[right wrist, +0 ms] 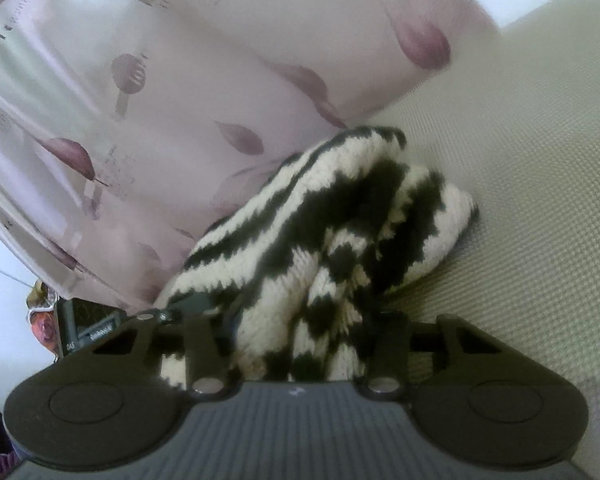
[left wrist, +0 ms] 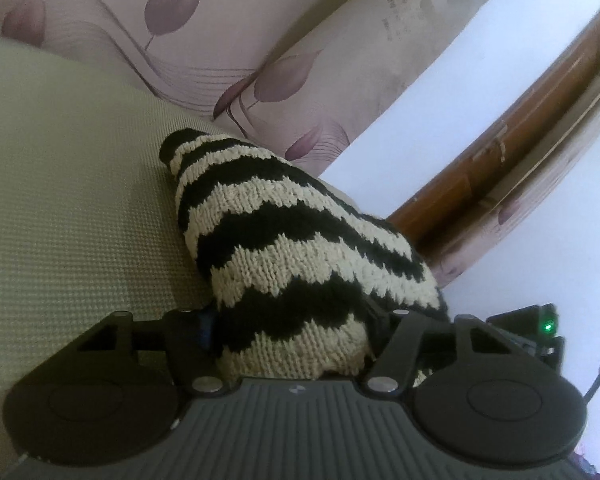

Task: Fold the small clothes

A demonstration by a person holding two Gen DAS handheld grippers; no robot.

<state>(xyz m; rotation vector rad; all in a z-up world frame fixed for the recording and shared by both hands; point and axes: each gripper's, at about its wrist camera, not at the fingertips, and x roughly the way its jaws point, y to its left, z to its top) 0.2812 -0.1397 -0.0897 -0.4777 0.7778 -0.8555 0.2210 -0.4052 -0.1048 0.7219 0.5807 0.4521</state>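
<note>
A black-and-cream zigzag knit garment lies bunched on a beige textured surface. My left gripper is shut on its near end, and the knit bulges up between the two fingers and hides their tips. In the right wrist view the same knit is folded into thick layers that rest on the beige surface. My right gripper is shut on a bundle of those layers, with the fabric filling the gap between its fingers.
Pale floral fabric rises right behind the garment and fills the left of the right wrist view. A wooden furniture edge and a white wall stand to the right. A dark box sits at the lower left.
</note>
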